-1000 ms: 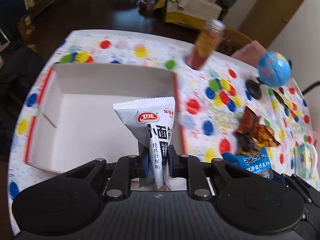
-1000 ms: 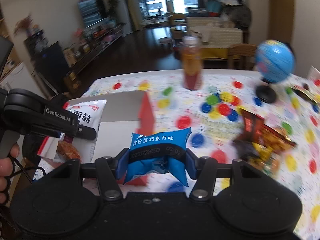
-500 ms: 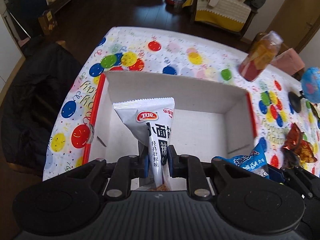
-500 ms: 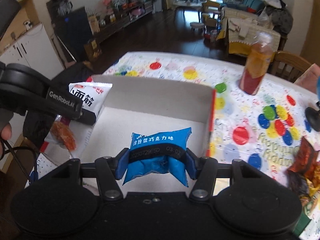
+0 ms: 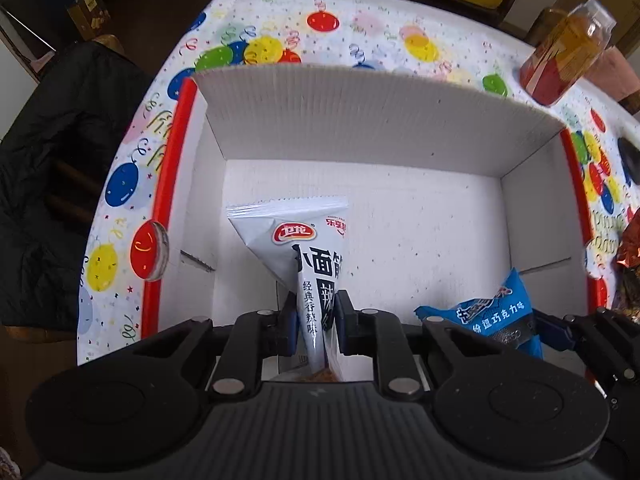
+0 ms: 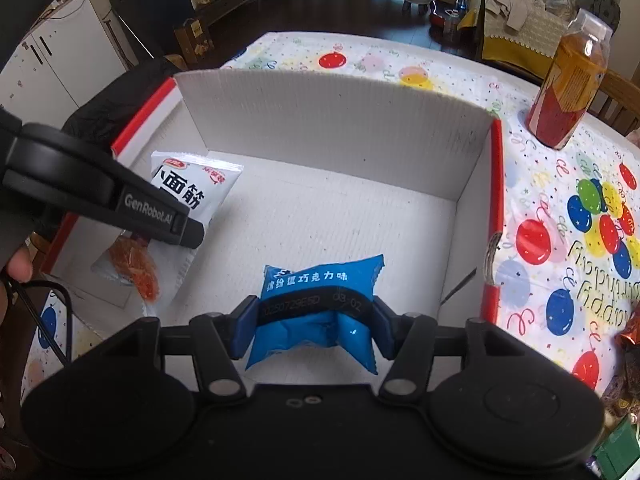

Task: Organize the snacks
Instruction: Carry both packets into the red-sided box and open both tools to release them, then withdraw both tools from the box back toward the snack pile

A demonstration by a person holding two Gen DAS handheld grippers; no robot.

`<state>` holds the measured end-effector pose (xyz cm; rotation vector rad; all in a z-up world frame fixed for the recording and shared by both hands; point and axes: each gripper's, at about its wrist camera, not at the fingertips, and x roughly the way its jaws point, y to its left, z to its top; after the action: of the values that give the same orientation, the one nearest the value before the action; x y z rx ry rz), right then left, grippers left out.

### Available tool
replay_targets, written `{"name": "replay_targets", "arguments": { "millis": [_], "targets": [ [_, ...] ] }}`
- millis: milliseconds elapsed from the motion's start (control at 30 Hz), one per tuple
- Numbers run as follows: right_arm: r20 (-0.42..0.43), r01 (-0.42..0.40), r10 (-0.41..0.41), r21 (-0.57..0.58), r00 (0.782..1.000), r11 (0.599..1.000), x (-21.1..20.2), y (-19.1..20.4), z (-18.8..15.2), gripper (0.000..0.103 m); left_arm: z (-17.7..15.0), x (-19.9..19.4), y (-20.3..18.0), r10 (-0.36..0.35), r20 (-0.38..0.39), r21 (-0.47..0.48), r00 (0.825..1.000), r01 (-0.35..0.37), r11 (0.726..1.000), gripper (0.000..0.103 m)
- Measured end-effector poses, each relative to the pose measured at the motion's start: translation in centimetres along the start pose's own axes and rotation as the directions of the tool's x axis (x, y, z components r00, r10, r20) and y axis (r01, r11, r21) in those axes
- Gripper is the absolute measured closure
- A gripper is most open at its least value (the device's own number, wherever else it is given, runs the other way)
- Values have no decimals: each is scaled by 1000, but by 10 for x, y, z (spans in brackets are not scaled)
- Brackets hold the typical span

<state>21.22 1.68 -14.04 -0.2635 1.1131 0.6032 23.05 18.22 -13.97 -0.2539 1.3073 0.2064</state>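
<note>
Room: living space with dark wood floor, a sofa and low cabinets at the back, daylight coming in from the far windows.
Surface: balloon-print tablecloth [image 6: 560,208] is covering it; a white corrugated box [image 5: 376,120] with red outer edges is sitting open on top.
Box contents: floor is showing bare white in both views; nothing is lying loose inside as far as can be seen.
Left gripper [image 5: 316,330]: fingers are pinching the narrow lower part of a white spicy gluten strip packet [image 5: 308,248], nearly closed on it, and are holding it upright over the near-left part of the box.
Right gripper [image 6: 316,322]: fingers are standing moderately apart, squeezing a blue chocolate-flavour snack packet [image 6: 320,300] across its width, and are holding it over the near-right part of the box.
Packet positions: both are hanging above the box interior, apart from each other; whether either is touching the box floor cannot be told.
Left on the surface: a heap of brown and orange foil wrappers [image 5: 630,268] is lying just outside the right wall of the box; more packets are showing at the lower right edge of the right wrist view.
Other things: a juice bottle [image 6: 572,80] is standing beyond the far-right corner of the box.
Progress: early, by my reading; two packets are being delivered together, neither is released yet, and the pile outside is awaiting collection.
</note>
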Motion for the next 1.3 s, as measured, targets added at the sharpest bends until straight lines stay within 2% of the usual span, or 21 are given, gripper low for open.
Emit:
{"name": "replay_targets", "arguments": {
  "millis": [100, 233, 300, 333, 367, 700, 800, 900, 1000, 1133, 1233, 1300],
  "targets": [
    [-7, -1, 1, -3, 1000, 1000, 4, 0, -1, 42, 1, 3, -1, -1, 0, 5, 1000, 1, 1000, 85],
    [-3, -10, 10, 0, 1000, 1000, 2, 0, 0, 39, 1, 0, 0, -19, 9, 5, 1000, 19, 1000, 72],
    [7, -15, 15, 1, 1000, 1000, -1, -1, 0, 33, 1, -3, 1, -21, 16, 2, 1000, 21, 1000, 63],
    [15, -15, 15, 3, 1000, 1000, -5, -1, -1, 25, 0, -6, 3, -20, 23, 0, 1000, 20, 1000, 55],
    [23, -11, 11, 6, 1000, 1000, -8, -3, 0, 20, -1, -8, 4, -22, 32, -1, 999, 22, 1000, 53],
    [100, -29, 26, 36, 995, 999, -46, -8, -12, 17, -22, -46, 6, -39, 131, 21, 991, 37, 999, 50],
    [133, -28, 21, 46, 991, 999, -61, -8, -17, 16, -31, -60, 2, -38, 171, 39, 984, 32, 999, 44],
    [164, -28, 18, 61, 986, 998, -76, -9, -24, 11, -41, -75, -2, -47, 210, 58, 977, 36, 998, 42],
    [195, -24, 8, 80, 981, 997, -92, -12, -32, 9, -52, -89, -8, -30, 242, 81, 970, 10, 997, 42],
    [238, -28, 1, 110, 971, 994, -113, -17, -45, 4, -69, -107, -14, -55, 285, 99, 957, 27, 995, 41],
    [269, -31, -5, 130, 963, 991, -128, -21, -57, 2, -82, -121, -21, -81, 320, 122, 944, 44, 992, 30],
    [288, -30, -13, 143, 958, 989, -138, -25, -65, 0, -90, -129, -27, -102, 344, 140, 933, 57, 989, 28]
  ]
}}
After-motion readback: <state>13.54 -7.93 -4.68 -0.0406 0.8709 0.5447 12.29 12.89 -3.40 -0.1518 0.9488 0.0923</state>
